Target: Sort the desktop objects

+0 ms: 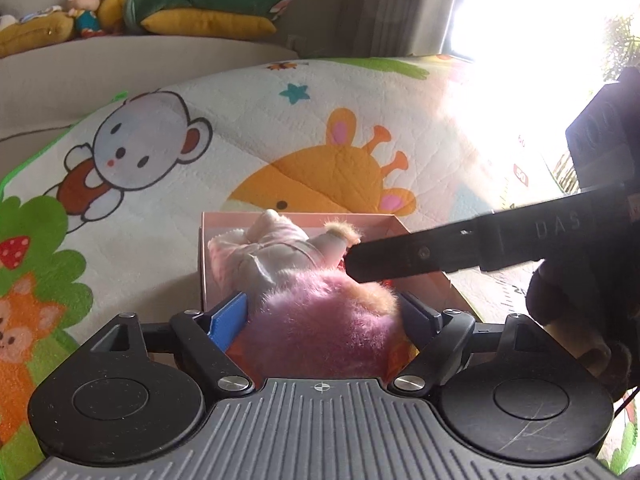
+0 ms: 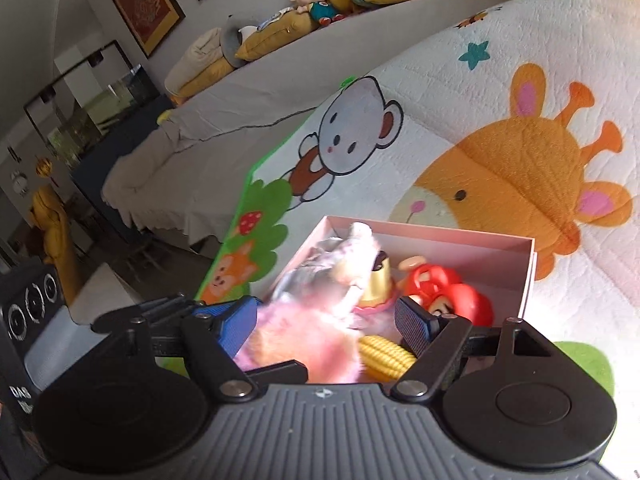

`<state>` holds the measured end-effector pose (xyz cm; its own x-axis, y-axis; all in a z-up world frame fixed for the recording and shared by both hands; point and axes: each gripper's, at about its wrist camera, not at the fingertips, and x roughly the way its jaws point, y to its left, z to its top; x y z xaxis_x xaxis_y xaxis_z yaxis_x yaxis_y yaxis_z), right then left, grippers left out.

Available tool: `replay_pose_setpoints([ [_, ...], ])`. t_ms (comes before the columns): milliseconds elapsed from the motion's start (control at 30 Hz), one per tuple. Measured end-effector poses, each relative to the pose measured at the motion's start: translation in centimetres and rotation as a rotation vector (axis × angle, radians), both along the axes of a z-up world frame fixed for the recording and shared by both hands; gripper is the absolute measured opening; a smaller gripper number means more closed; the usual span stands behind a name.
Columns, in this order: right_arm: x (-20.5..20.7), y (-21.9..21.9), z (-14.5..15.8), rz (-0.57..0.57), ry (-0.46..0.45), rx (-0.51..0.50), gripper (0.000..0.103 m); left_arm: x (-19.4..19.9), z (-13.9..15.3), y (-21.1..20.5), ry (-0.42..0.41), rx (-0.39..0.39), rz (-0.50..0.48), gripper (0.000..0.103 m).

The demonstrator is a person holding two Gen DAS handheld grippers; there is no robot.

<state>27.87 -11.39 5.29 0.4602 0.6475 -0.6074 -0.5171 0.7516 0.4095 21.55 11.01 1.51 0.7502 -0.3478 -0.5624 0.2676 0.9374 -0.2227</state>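
Jaws of both grippers spread wide over one pink box of toys.

Left gripper: jaws stand wide apart with the pink furry plush toy between them; the blue pad on one finger lies just beside the fur, and whether either pad presses on it cannot be told. Right gripper: jaws likewise wide, set above the near end of the box, with the same plush toy blurred between them; no firm grip is visible. In the left wrist view a black finger of the right gripper reaches across the box from the right. Pink box: open-topped, resting on the cartoon-printed play mat. Contents: the plush toy, a red plastic toy, a yellow corn cob toy, and a small yellow-and-pink figure.
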Motion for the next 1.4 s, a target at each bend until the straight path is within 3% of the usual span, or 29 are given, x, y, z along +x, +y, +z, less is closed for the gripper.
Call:
replay_pose_setpoints([
  [400, 0.7, -1.0, -0.9, -0.03, 0.028, 0.009, 0.077, -0.5, 0.2, -0.3, -0.033, -0.001, 0.005, 0.072],
  [800, 1.0, -3.2, -1.9, -0.096, 0.046, 0.002, 0.077, -2.4, 1.4, -0.6, -0.109, 0.057, 0.043, 0.059],
  [967, 0.5, -4.3, -1.6, -0.116, 0.016, 0.015, 0.077, -3.8, 1.8, -0.3, -0.136, 0.068, 0.063, 0.059],
  [1400, 0.3, -5.5, -2.1, -0.109, 0.012, 0.057, 0.076, -2.4, 1.1, -1.4, -0.078, 0.107, 0.044, 0.067],
])
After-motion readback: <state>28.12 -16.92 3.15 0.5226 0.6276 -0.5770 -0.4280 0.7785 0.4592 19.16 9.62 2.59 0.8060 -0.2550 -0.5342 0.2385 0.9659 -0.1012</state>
